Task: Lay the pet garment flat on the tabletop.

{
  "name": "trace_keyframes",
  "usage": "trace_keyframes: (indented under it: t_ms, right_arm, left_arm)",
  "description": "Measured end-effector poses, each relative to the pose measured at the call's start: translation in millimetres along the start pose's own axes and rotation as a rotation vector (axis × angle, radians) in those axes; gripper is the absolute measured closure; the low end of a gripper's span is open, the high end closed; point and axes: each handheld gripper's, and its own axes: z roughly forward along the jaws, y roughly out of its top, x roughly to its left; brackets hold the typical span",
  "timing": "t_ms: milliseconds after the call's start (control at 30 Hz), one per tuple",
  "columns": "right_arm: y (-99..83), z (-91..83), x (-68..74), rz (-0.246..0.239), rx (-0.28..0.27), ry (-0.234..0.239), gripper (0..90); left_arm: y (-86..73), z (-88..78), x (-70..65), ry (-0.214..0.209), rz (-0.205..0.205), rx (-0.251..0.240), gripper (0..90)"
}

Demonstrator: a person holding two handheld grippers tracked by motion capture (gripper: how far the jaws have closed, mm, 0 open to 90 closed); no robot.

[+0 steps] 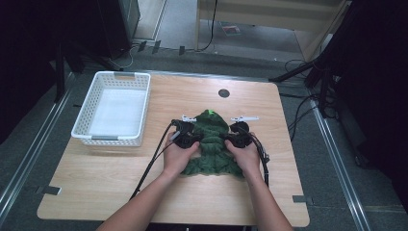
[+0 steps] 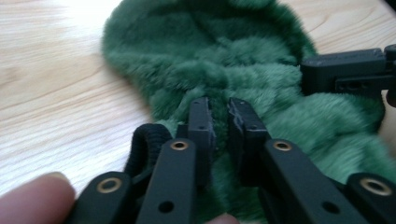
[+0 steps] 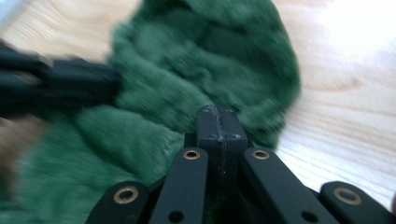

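Garment handling is at the grasp stage. A green fleece garment point(image 1: 211, 144) lies bunched on the counter point(image 1: 120, 183), near its middle, with a white basket point(image 1: 86, 120) standing well apart at the far left. The left tool point(image 2: 219, 116) rests over the fabric near the garment's left edge; its jaws stand almost together with a narrow gap, and fleece appears pinched between them. The right tool point(image 3: 217, 122) sits on the garment's right side with its jaws fully together; whether fabric is caught between them cannot be told, as the view is blurred. Judged from this, both sides are being gripped for folding or lifting. The next move calls for a confirmed hold on each side, then an even, simultaneous lift, so the fleece does not slip free.
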Motion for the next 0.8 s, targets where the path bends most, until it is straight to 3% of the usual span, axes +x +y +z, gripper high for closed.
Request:
trace_keyframes:
  t_ms: [67,167,300,400,467,500,600,700,800]
  right_arm:
    - [-1.6,3.6,-4.4,-0.003,0.002,-0.017,90.0]
    - [6.4,12.7,-11.1,0.039,-0.036,-0.043,90.0]
    - [16.6,26.3,-17.1,0.063,-0.1,-0.079,90.0]
    - [22.7,32.8,-16.0,0.069,-0.114,-0.103,88.9]
    - [25.5,32.4,-10.4,0.019,-0.134,-0.133,70.4]
    - [26.4,28.6,-7.5,0.007,-0.145,-0.147,66.2]
    - [25.0,2.8,-1.8,-0.016,-0.2,-0.087,59.5]
    - [17.6,-22.8,3.1,-0.042,-0.216,-0.043,59.0]
    - [1.3,-41.2,9.5,-0.06,-0.198,-0.01,58.9]
  left_arm:
    - [3.0,2.9,4.1,0.013,-0.013,-0.004,83.1]
    - [11.3,11.8,8.1,0.035,-0.036,-0.016,83.5]
    - [22.5,23.1,11.4,0.094,-0.032,-0.043,84.4]
    - [30.4,28.9,11.6,0.127,-0.022,-0.045,84.1]
    - [33.1,27.1,13.6,0.085,-0.032,-0.042,76.2]
    - [33.9,23.6,14.0,0.071,-0.029,-0.045,71.7]
    - [32.8,6.5,13.2,0.046,0.008,-0.077,52.7]
    - [23.0,-18.0,12.4,-0.011,0.012,-0.114,48.6]
    - [8.3,-36.3,7.5,-0.027,0.035,-0.116,45.8]
